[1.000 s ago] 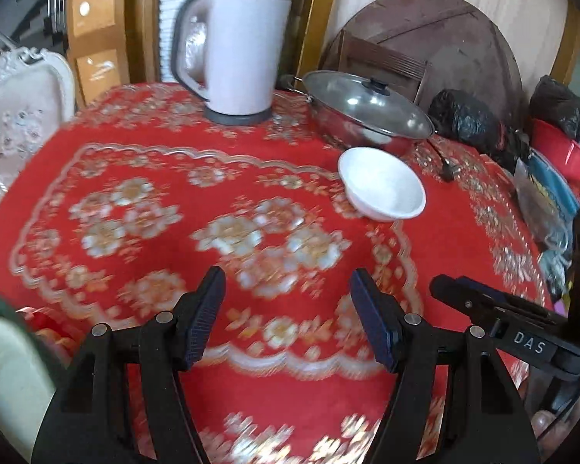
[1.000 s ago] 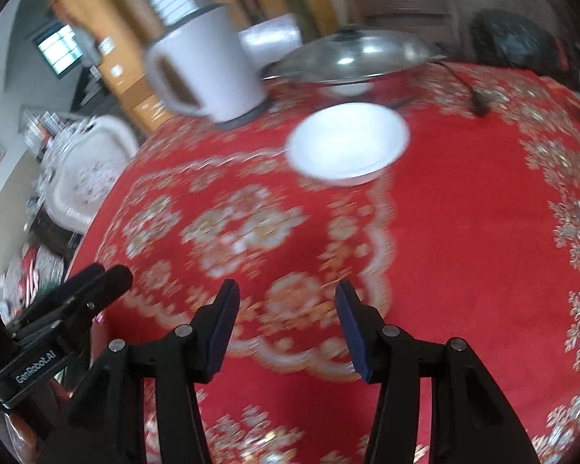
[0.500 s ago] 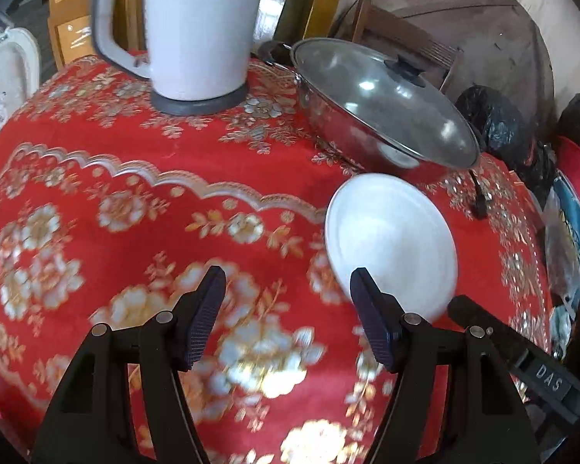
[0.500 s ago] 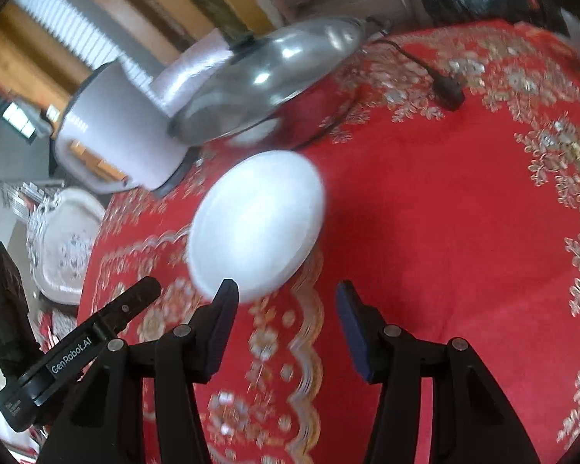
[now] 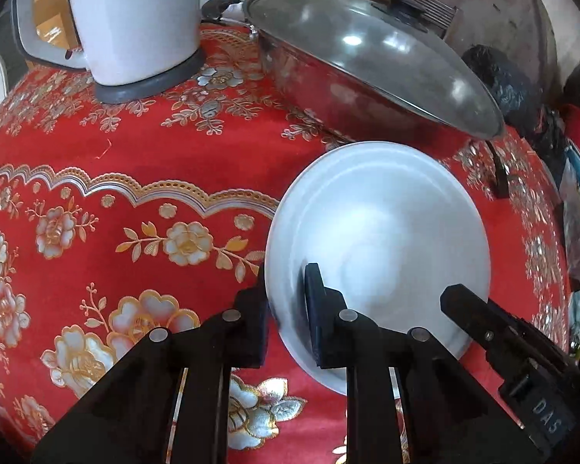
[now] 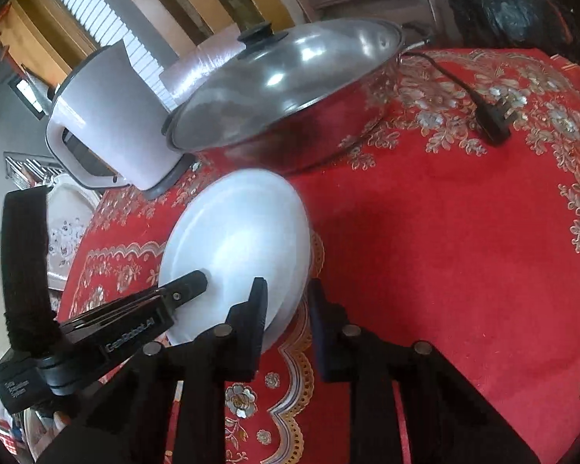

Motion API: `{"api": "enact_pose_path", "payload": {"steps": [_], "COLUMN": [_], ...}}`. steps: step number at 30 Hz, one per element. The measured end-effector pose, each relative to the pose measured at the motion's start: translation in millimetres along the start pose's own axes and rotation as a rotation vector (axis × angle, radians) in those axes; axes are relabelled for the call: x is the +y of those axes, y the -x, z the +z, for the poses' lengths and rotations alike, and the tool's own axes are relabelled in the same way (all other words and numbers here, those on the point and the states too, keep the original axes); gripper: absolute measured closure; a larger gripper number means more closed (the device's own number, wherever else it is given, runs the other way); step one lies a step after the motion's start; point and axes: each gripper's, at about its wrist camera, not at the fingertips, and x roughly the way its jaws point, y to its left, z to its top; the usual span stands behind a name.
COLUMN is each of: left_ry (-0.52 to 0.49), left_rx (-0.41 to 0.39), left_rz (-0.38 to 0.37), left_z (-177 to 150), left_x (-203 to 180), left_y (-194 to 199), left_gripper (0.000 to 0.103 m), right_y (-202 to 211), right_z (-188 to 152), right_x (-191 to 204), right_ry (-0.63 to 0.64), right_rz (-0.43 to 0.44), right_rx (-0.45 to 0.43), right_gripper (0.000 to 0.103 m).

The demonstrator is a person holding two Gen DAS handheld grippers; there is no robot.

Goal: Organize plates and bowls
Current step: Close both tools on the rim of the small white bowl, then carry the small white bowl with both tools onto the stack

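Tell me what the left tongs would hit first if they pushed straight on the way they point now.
The left tongs already clamp the near rim of the round white bowl, so the bowl itself comes first. Beyond it sits the lidded steel pan, though depth there is hard to judge.

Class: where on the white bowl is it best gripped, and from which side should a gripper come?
Grip the white bowl by its thin rim, one finger inside and one outside. Come from the near edge, since the lidded pan crowds the far side. The left gripper and right gripper already pinch opposite near-rim spots.
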Motion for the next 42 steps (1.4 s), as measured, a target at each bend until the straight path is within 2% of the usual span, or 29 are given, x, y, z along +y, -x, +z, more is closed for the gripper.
{"api": "enact_pose_path", "payload": {"steps": [1,6,12,18,25,28,33,42], "left_ry": [0.002,0.004,0.005,-0.015,-0.021,0.008,0.037,0.118], "left_rx": [0.002,-0.014,-0.026,-0.049,-0.121,-0.145,-0.176,-0.267], "left_rz": [-0.013,-0.035,-0.043,-0.018,0.002,-0.008,0.018,0.098], "left_z": [-3,-20,-51,-87,-128,-141,-162,-202], "left_x": [0,2,7,15,32,48,80,156], "left_y": [3,26,57,90,144,164,193,262], "left_gripper": [0.088,0.088,0.088,0.087,0.087,0.087,0.087,0.087], "right_y": [2,20,43,69,98,106,114,110], "right_z": [-1,-11,-36,-67,-100,-111,-122,-147], "right_x": [-2,-5,10,29,58,76,109,193], "right_ry": [-0.006,-0.022,0.023,0.06,0.109,0.136,0.189,0.332], "right_rz": [0.005,0.026,0.025,0.051,0.087,0.103,0.151,0.257], "right_rx": [0.0,-0.015,-0.011,-0.014,-0.028,-0.038,-0.044,-0.017], "right_gripper": [0.088,0.089,0.089,0.089,0.085,0.085,0.085,0.085]}}
